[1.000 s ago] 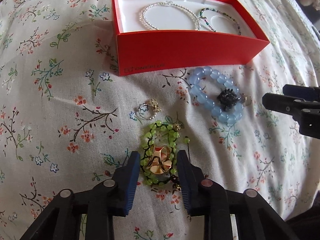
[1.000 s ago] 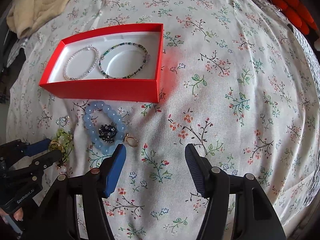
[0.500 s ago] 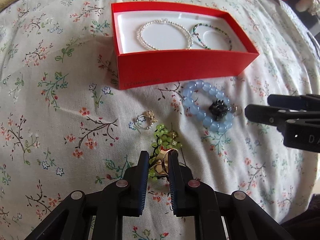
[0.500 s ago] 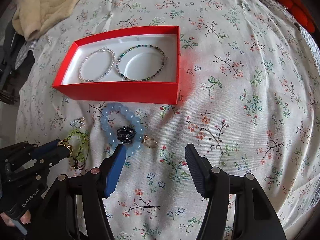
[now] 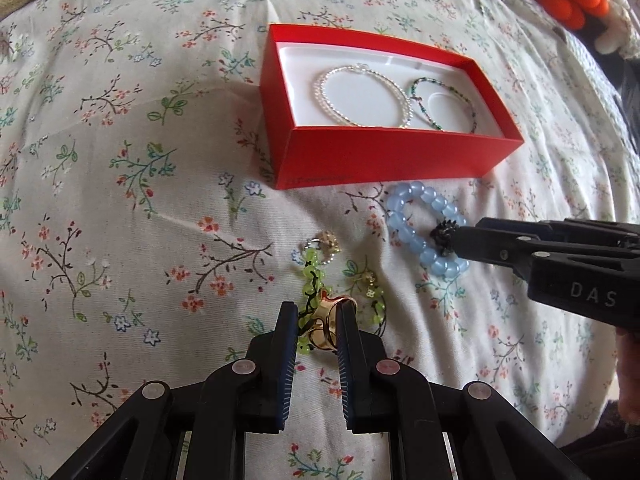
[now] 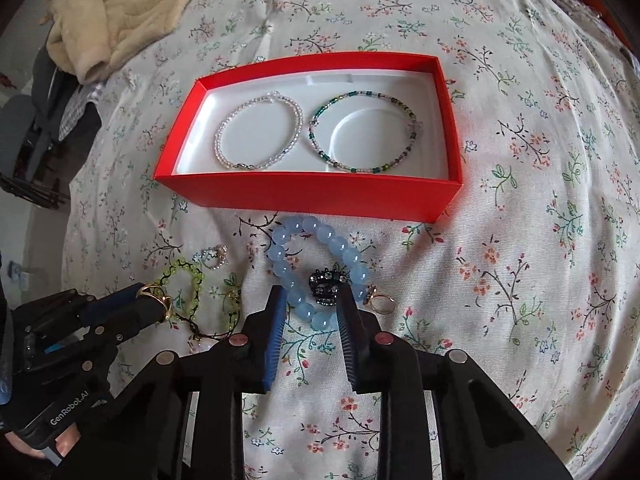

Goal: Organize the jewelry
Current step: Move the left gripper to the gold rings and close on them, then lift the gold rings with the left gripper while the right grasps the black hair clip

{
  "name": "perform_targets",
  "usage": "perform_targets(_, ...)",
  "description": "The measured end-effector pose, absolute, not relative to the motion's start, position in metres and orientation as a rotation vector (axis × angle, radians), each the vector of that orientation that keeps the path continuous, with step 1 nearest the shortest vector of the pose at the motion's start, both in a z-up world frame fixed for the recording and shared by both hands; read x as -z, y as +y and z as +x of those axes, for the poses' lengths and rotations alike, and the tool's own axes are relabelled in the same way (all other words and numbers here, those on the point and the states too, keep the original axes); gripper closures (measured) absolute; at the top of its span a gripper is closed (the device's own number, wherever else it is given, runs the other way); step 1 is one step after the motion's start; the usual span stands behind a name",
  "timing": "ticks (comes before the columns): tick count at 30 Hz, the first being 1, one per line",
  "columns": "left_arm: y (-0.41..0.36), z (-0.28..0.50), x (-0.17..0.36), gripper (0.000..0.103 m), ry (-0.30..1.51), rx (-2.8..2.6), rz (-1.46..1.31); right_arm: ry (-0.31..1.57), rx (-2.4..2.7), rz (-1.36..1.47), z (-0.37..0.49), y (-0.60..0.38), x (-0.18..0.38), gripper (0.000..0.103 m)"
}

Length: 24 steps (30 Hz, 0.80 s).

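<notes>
Two bracelets, a pearl one (image 6: 259, 132) and a green-beaded one (image 6: 364, 130), already lie inside the red box (image 6: 312, 196). Left outside, in front of the box: the blue bracelet (image 6: 316, 268), a black ring (image 6: 326, 280), a gold ring (image 5: 326, 322), a green bracelet (image 5: 316, 280) and smaller rings.

The left gripper (image 5: 318, 320) is clenched on the gold ring. The right gripper (image 6: 312, 300) is closing around the black ring and blue beads. A second ago the left jaws stood wider around the ring, and the right gripper was wide open beside the blue bracelet.
</notes>
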<state>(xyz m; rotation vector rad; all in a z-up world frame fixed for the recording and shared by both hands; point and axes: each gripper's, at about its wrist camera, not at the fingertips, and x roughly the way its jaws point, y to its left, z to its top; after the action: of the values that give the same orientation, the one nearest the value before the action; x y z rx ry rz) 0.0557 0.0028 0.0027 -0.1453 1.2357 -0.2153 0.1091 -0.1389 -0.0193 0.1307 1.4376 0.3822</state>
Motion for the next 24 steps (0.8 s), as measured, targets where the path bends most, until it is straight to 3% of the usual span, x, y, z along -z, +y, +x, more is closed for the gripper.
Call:
perform_targets(11,0.019,0.061,0.006,0.088,1.271,0.182,-0.193,1.477,-0.32,0.109,0.116,-0.128,0.046,0.088)
perform_targets(15,0.017,0.058,0.0,0.073,1.254,0.222,-0.174,1.455,-0.329,0.107,0.113,-0.125,0.038,0.088)
perform_targets(24,-0.017,0.043,-0.001,0.07,1.129,0.394,0.15,1.42,-0.364,0.12,0.1,-0.138,0.019,0.088)
